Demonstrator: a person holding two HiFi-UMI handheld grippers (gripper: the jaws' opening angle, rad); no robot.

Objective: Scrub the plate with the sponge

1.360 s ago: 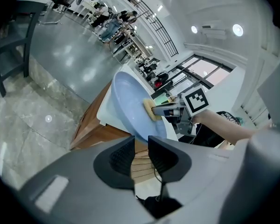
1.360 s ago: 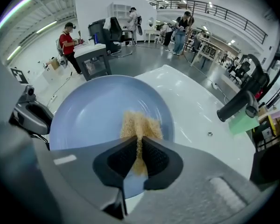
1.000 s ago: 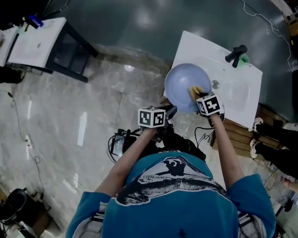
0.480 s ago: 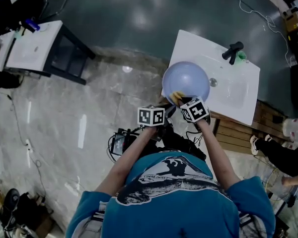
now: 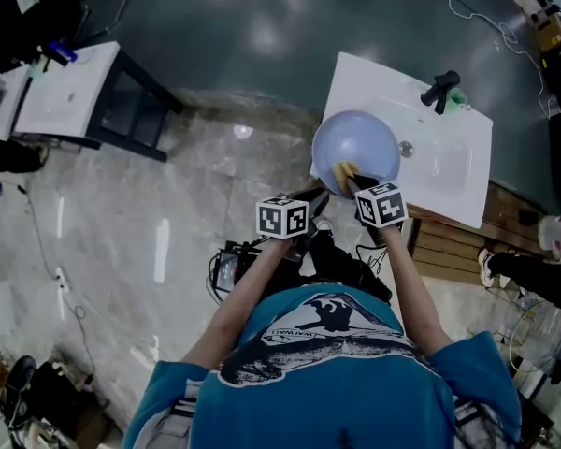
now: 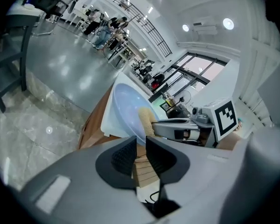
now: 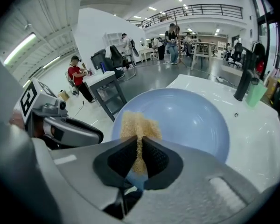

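Room: open hall, white sink (image 5: 449, 171) below the tools.
Left gripper (image 6: 140, 143): jaws have just been closing, plate (image 5: 365, 143) rim pinched at their tips.
Right gripper (image 7: 139, 143): clamped on sponge (image 7: 139, 125), pressed to the plate just ahead.
Tip: stroke lightly, that rim grip's thin.

Both bare forearms (image 5: 407, 288) reach forward and converge. The left gripper (image 6: 140, 141) points shallowly downward. Its jaws have just been closing and pinch the rim of the plate (image 6: 126, 106) at their tips. The right gripper (image 7: 139, 141), tilted more steeply down just beside it, has its jaws clamped on the sponge (image 7: 139, 125), whose free end lies against the plate's face.
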